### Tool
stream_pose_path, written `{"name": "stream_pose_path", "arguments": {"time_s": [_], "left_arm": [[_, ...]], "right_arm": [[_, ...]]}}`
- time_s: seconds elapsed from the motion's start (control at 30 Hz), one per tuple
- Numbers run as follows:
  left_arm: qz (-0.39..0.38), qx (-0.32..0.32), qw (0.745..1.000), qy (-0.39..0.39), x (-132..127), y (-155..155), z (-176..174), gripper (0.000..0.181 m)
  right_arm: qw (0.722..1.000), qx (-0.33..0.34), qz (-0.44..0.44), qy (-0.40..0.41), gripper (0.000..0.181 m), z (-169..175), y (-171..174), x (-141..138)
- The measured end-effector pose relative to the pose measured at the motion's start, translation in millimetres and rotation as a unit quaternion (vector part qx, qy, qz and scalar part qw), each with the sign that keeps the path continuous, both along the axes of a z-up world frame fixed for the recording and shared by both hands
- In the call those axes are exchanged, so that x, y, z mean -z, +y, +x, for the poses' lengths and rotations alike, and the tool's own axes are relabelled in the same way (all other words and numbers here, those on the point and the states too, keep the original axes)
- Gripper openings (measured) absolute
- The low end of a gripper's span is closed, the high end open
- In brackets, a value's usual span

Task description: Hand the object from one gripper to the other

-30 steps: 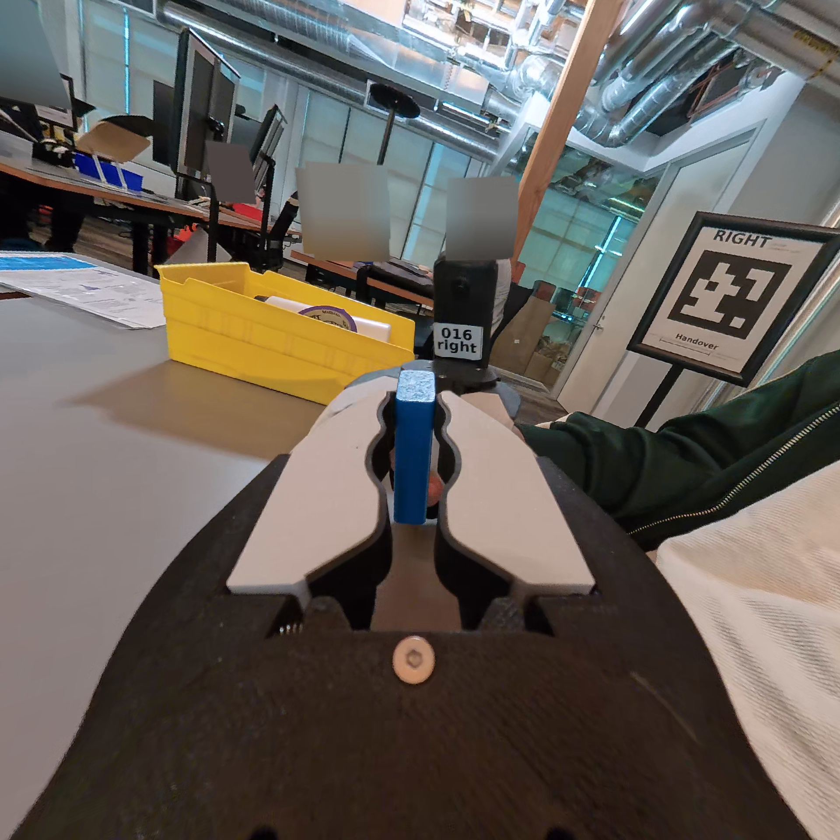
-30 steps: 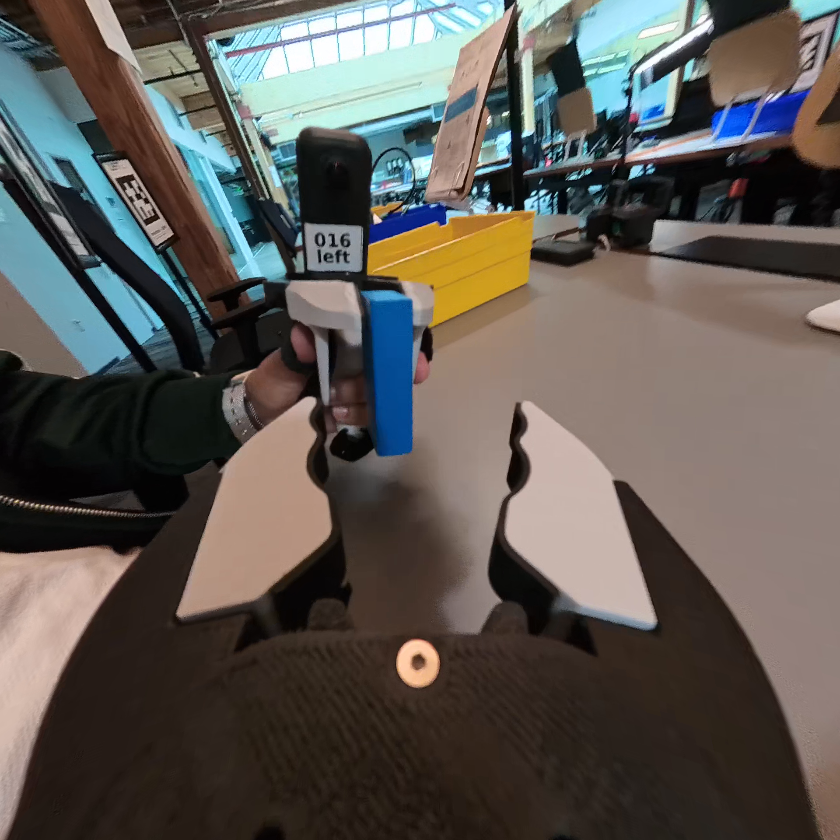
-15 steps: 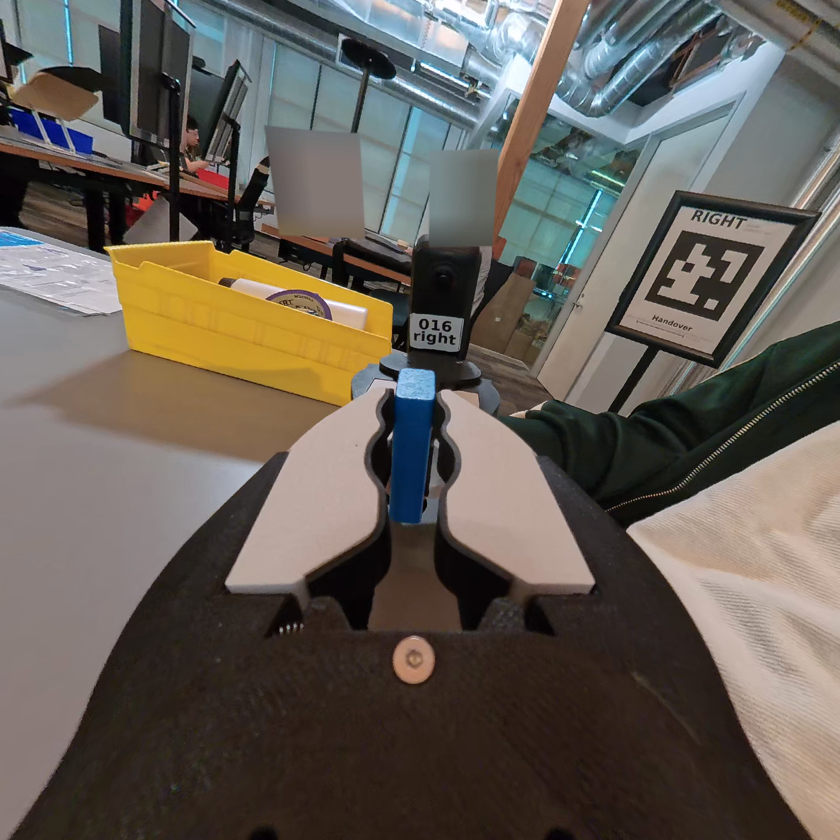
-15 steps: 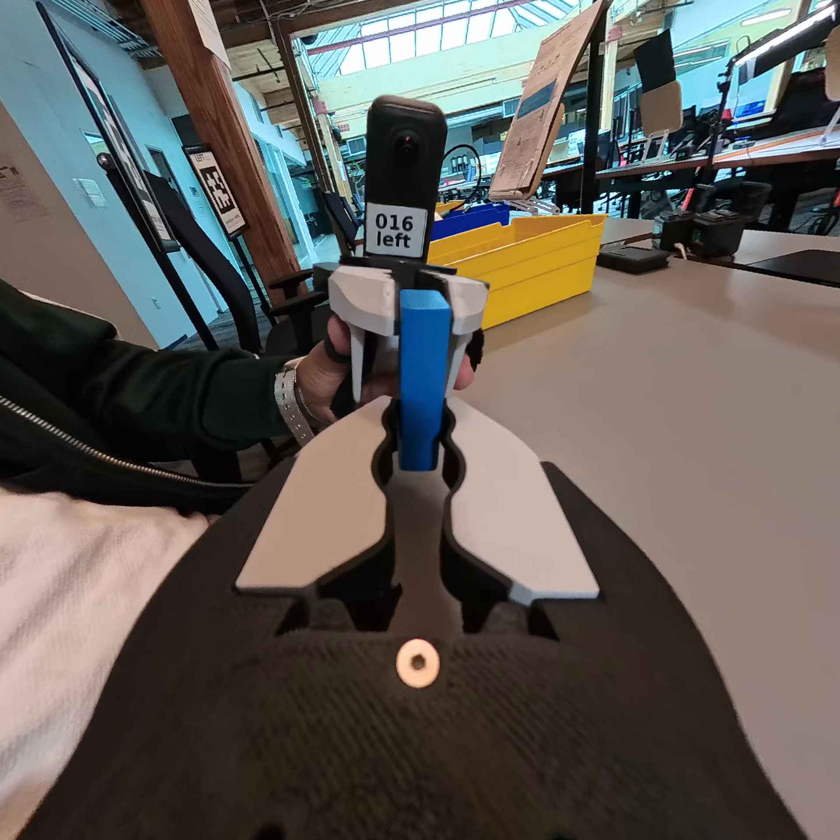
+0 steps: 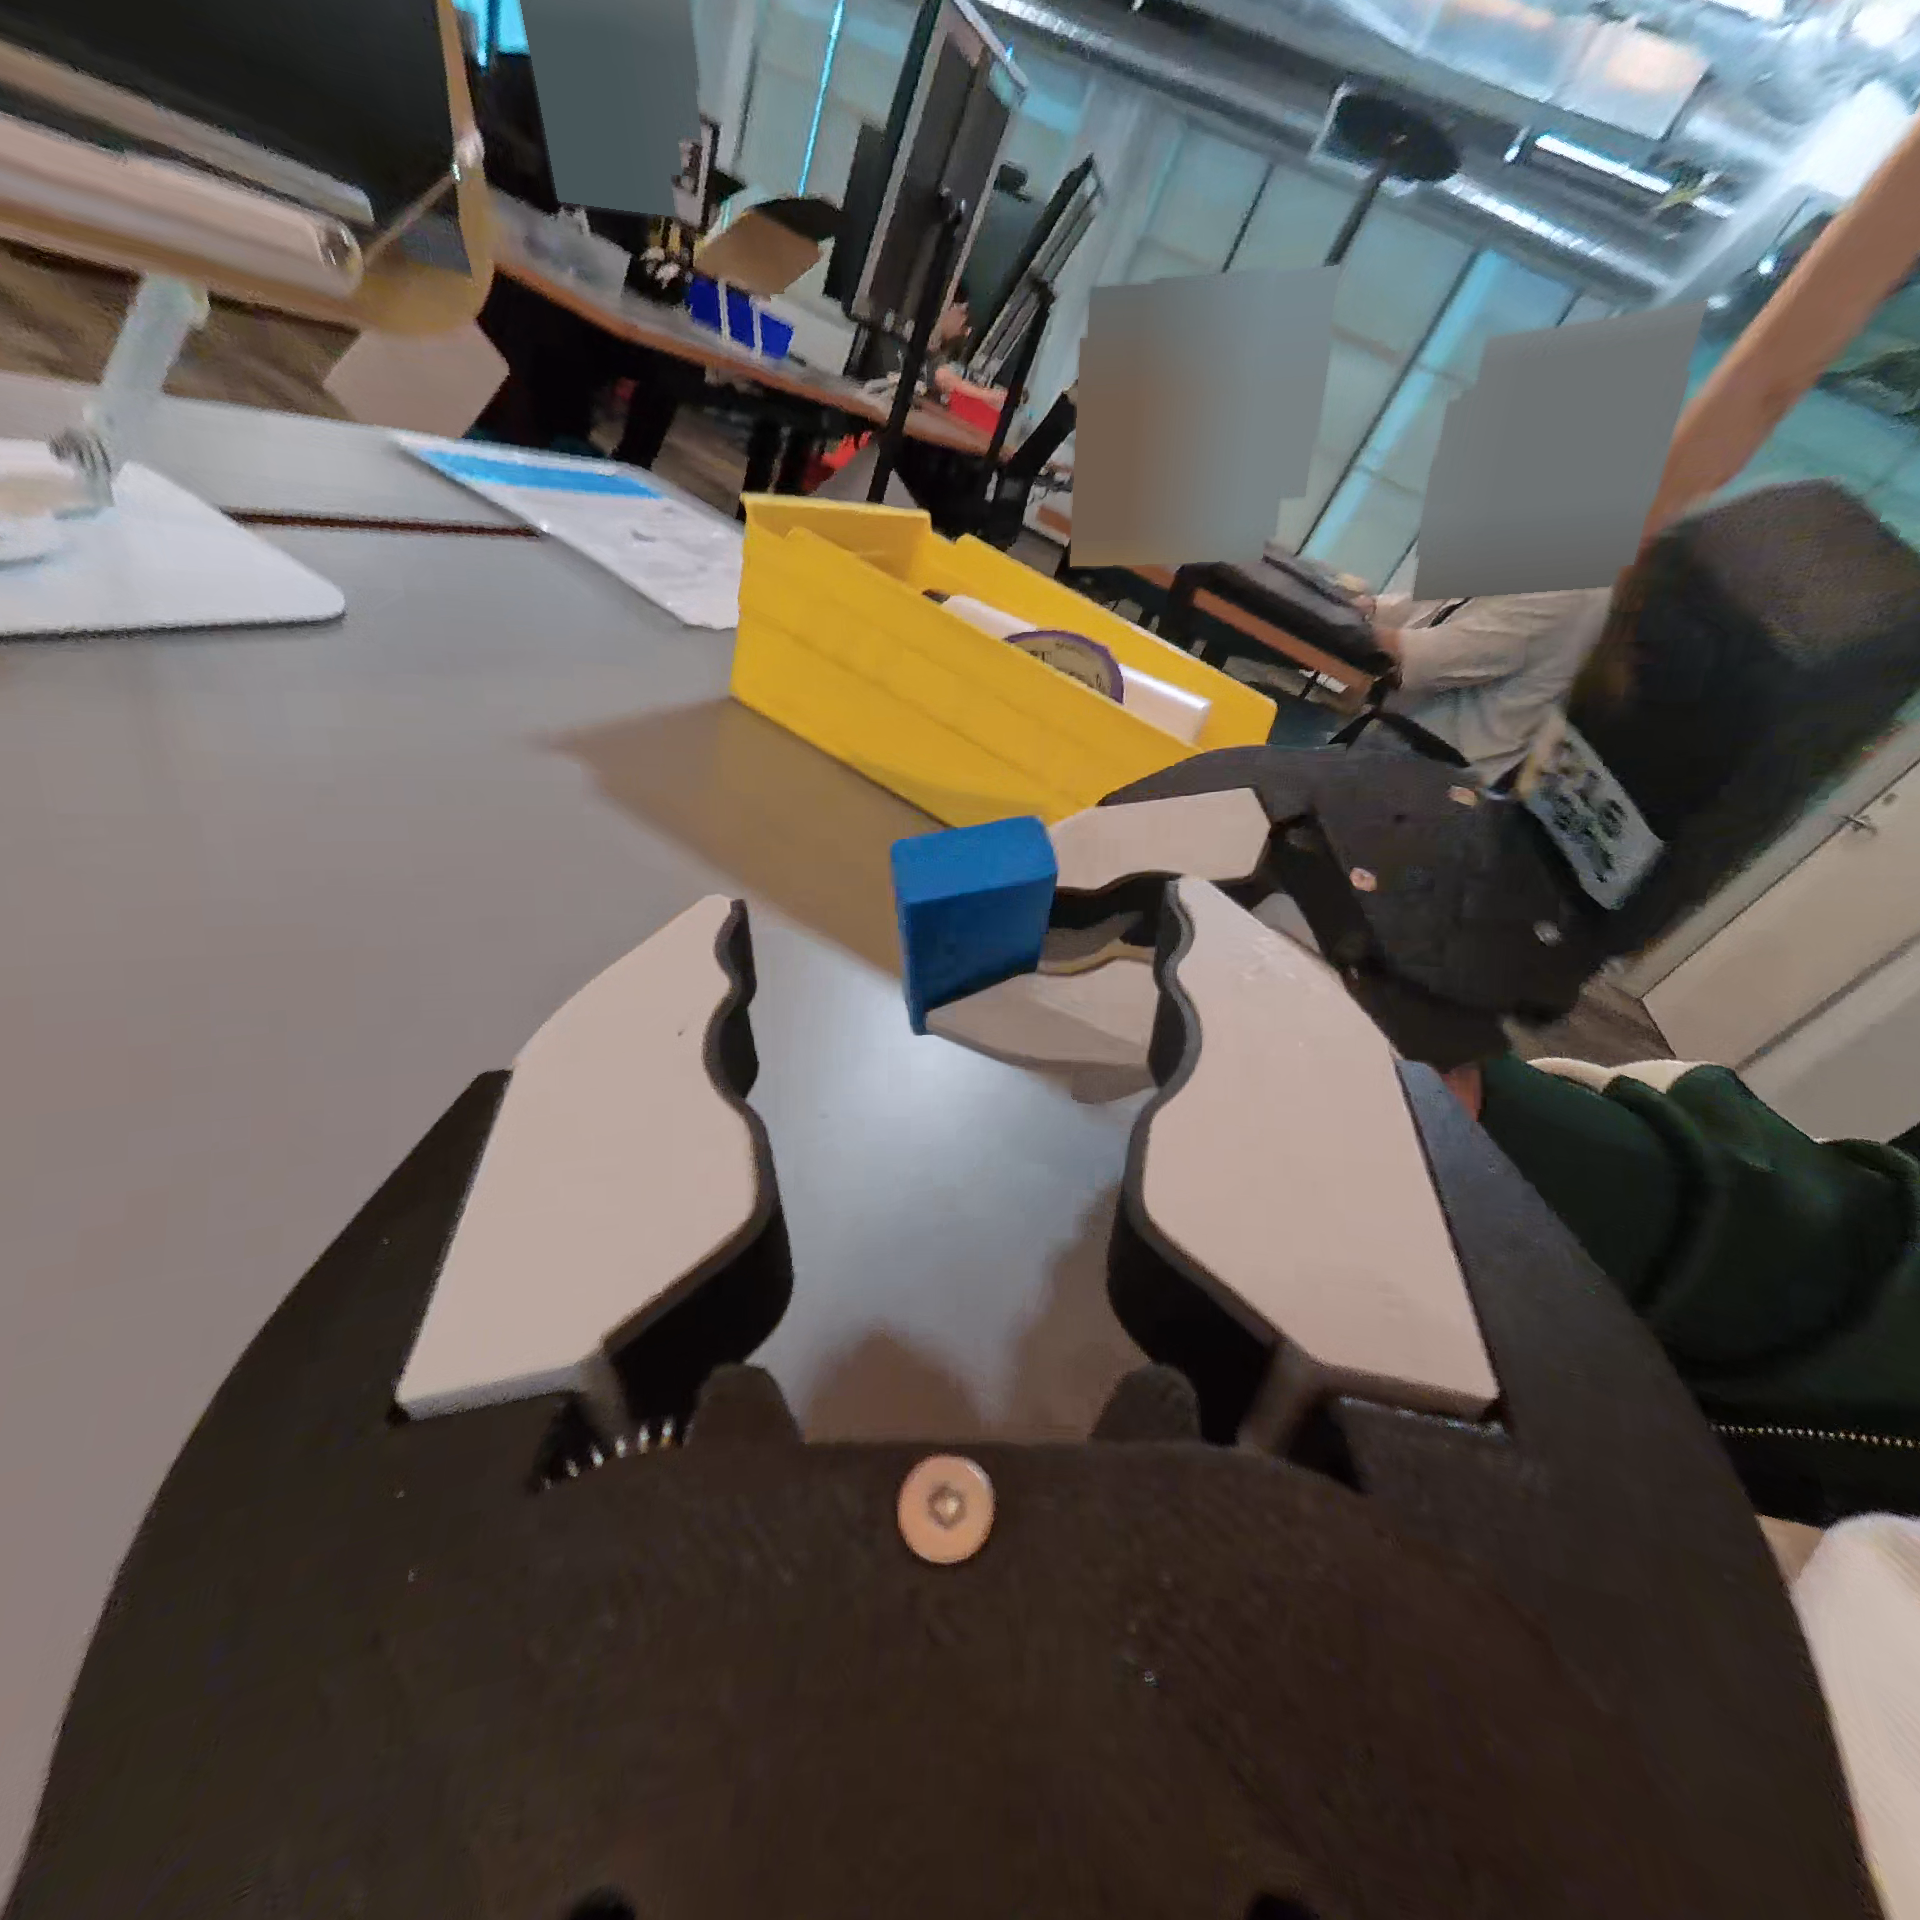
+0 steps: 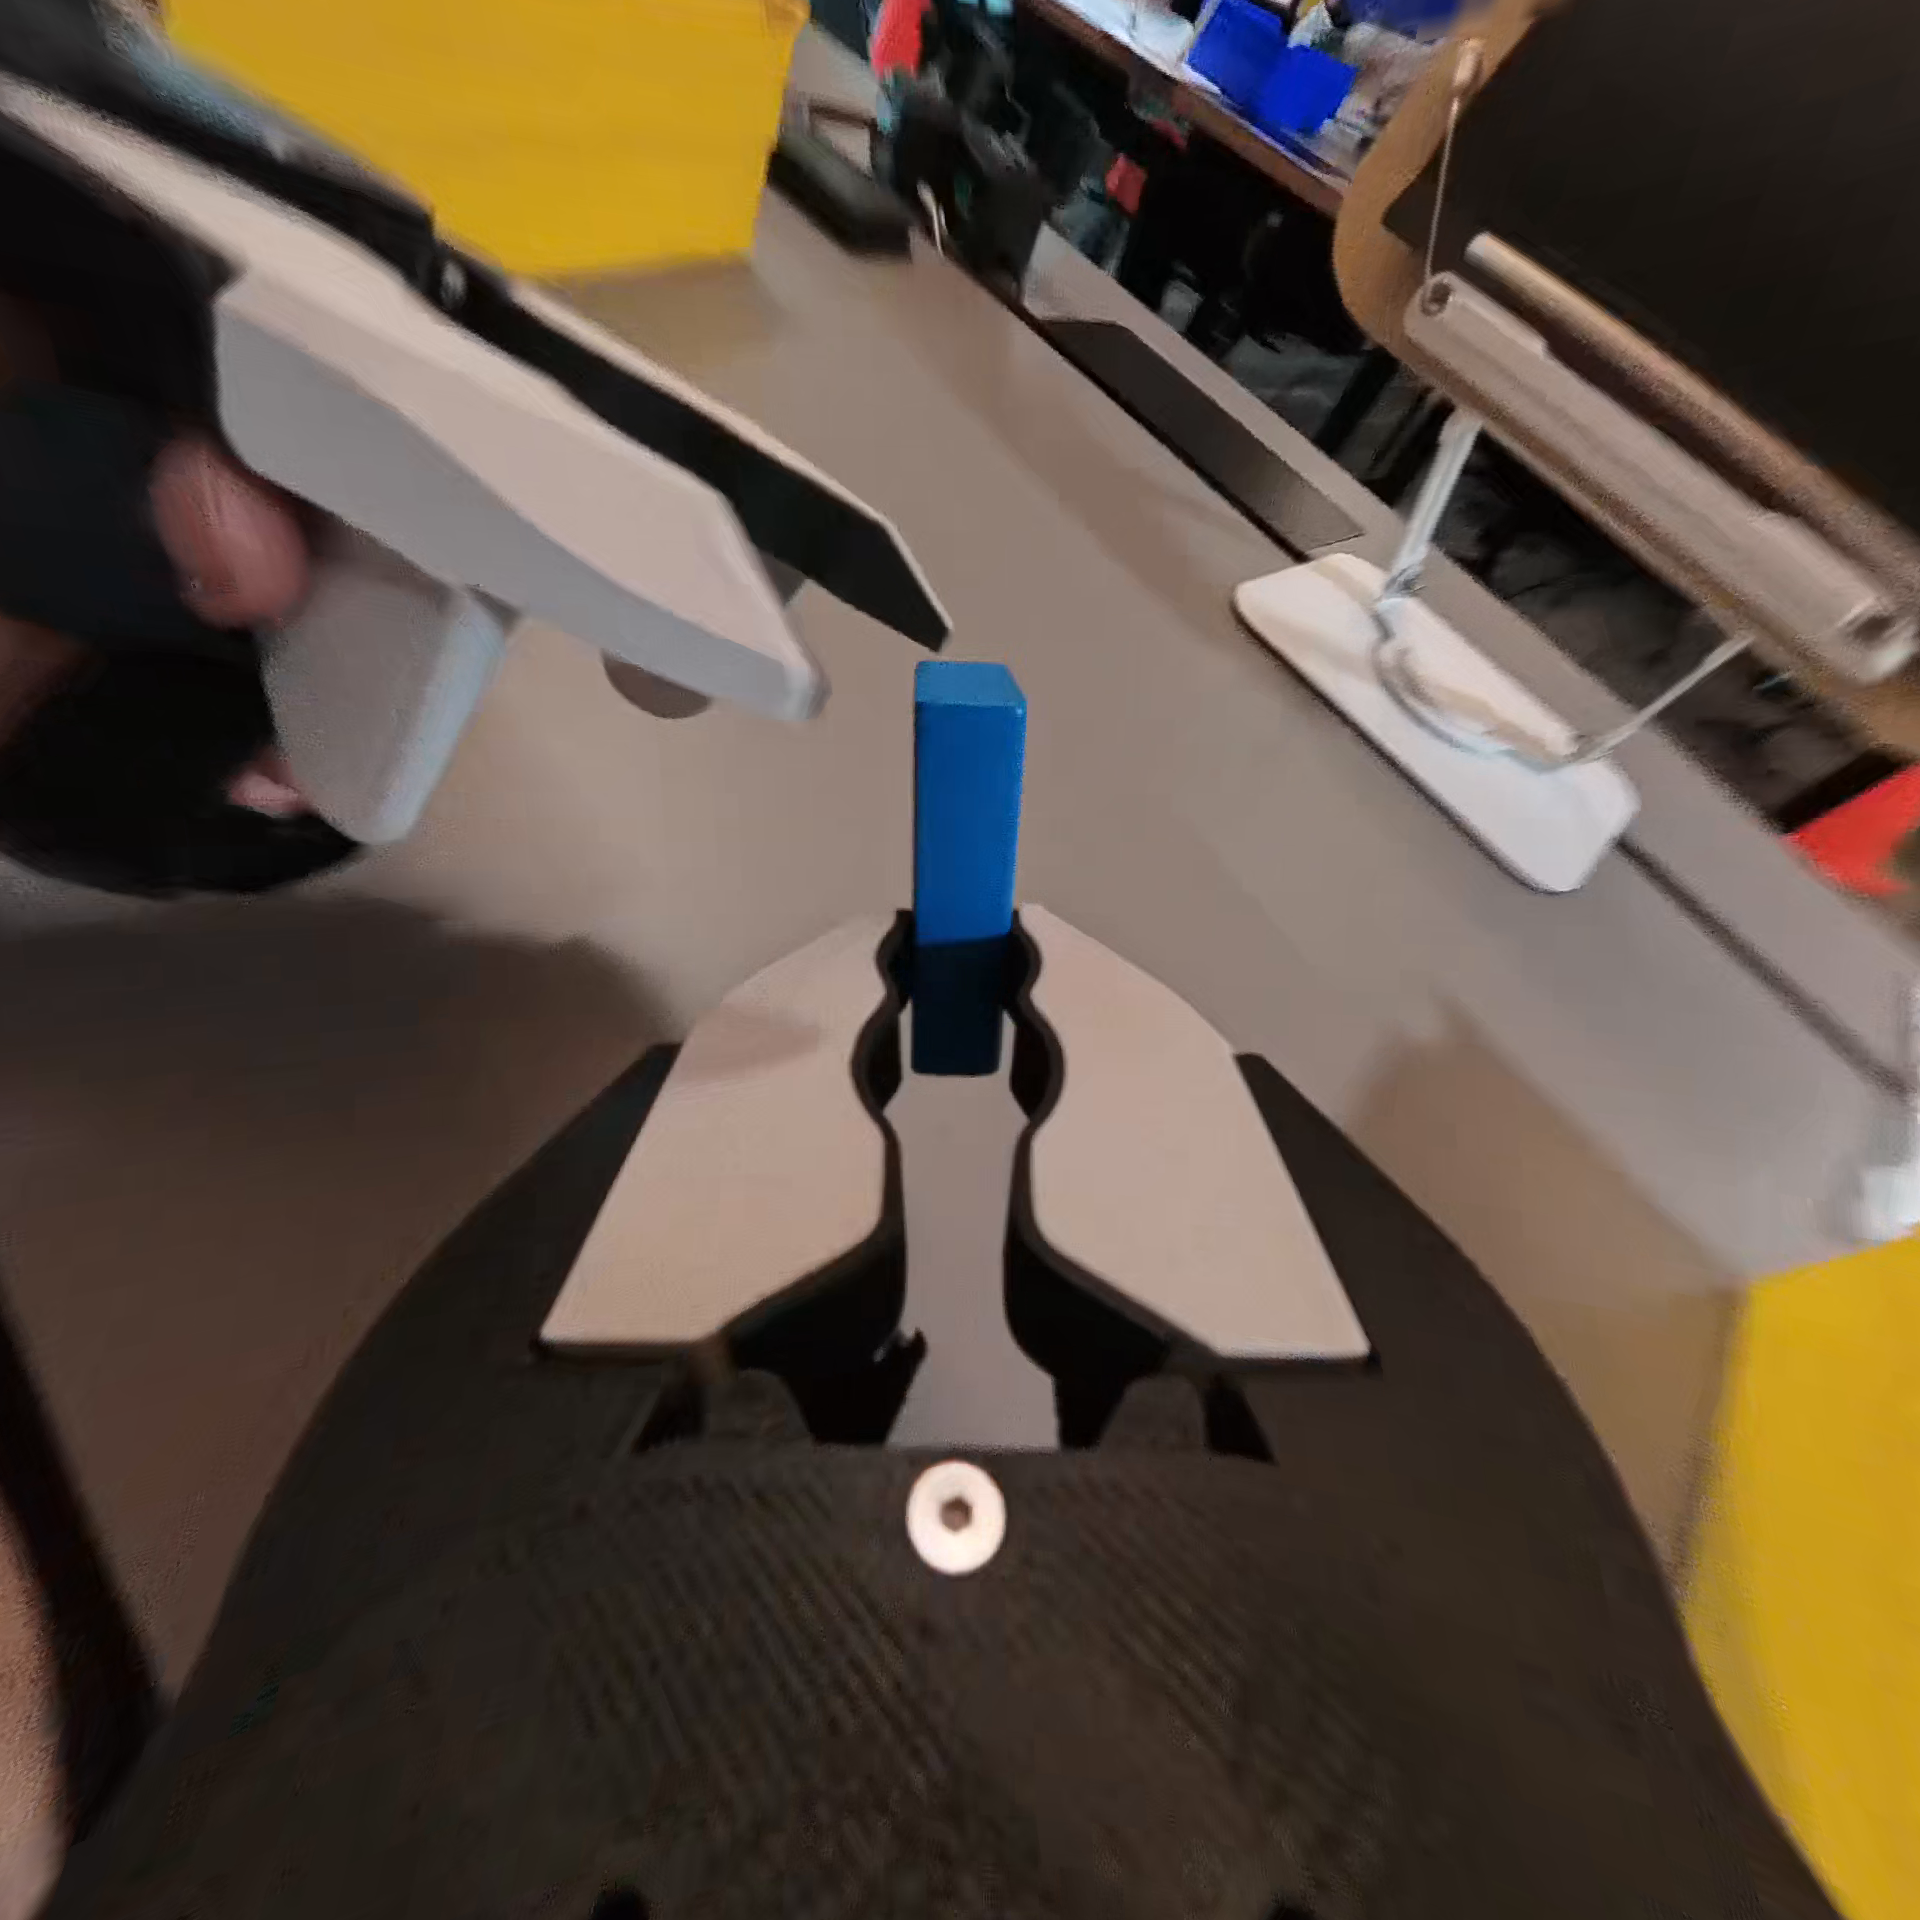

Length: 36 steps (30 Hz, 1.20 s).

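Block (image 6: 966, 821) is pinched low between your right gripper's (image 6: 961, 977) fingers above the counter (image 5: 312, 883); left gripper (image 5: 951, 997) spread, empty. Shallow hold: a bump could drop it.

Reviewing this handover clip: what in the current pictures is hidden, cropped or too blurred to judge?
- Blue block: in the right wrist view its lower end sits in shadow between the right gripper fingers, so grip depth is unclear.
- Left gripper: in the right wrist view it is motion-blurred and its body is cut off by the left edge.
- Yellow bin: in the left wrist view its near wall hides most of the contents.
- Background people: covered by grey patches.
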<state>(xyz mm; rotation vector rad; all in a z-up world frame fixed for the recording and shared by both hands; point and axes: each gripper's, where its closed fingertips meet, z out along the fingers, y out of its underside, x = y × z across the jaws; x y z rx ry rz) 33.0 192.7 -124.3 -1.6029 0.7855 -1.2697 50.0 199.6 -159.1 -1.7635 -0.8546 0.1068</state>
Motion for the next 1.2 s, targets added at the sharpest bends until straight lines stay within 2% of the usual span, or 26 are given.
{"name": "stream_pose_path", "arguments": {"time_s": [0.03,0.13,0.23,0.37,0.5,0.57,0.7,0.93,0.97,1.0,1.07,1.13,1.2], "left_arm": [[-0.007,-0.001,1.0,0.01,4.4,-1.1,3.1,0.079],[-0.022,-0.012,0.997,0.076,24.3,1.8,5.3,0.076],[-0.032,-0.003,0.993,0.11,35.3,3.7,2.2,0.07],[-0.054,0.07,0.99,0.108,38.5,-5.4,1.7,0.07],[-0.034,0.086,0.982,0.163,52.4,-4.6,-5.0,0.066],[-0.007,0.079,0.98,0.181,54.6,-4.0,-5.4,0.054],[0.026,0.077,0.978,0.192,54.0,-7.4,-1.3,0.045],[0.01,0.073,0.981,0.179,48.2,-6.0,-1.8,0.036],[0.013,0.069,0.982,0.175,46.0,-5.0,-2.1,0.036],[0.017,0.061,0.984,0.168,42.6,-2.4,-3.3,0.036],[0.017,0.044,0.988,0.146,35.0,4.5,-8.3,0.036],[0.0,0.033,0.993,0.114,29.3,12.5,-15.3,0.036],[-0.027,0.034,0.996,0.073,24.2,18.5,-21.7,0.035]], "right_arm": [[0.999,0.007,0.017,-0.051,0.016,-0.9,0.3,4.0],[0.979,0.025,0.065,-0.192,0.016,-2.2,1.6,16.1],[0.953,0.028,0.113,-0.278,0.016,-5.7,1.7,18.1],[0.923,0.016,0.16,-0.351,0.017,-5.7,1.2,17.4],[0.907,0.026,0.176,-0.382,0.017,0.5,3.1,15.1],[0.902,0.026,0.176,-0.393,0.017,1.5,3.7,17.2],[0.892,0.022,0.183,-0.414,0.017,-1.8,3.1,21.0],[0.899,0.027,0.186,-0.394,0.017,-1.9,2.6,16.1],[0.899,0.034,0.195,-0.391,0.022,-0.8,3.0,13.1],[0.896,0.044,0.211,-0.387,0.044,0.4,4.4,7.8],[0.901,0.058,0.227,-0.365,0.068,2.3,6.5,-1.1],[0.924,0.063,0.219,-0.308,0.092,3.1,6.9,-8.2],[0.951,0.054,0.199,-0.231,0.098,2.7,6.0,-13.7]]}}
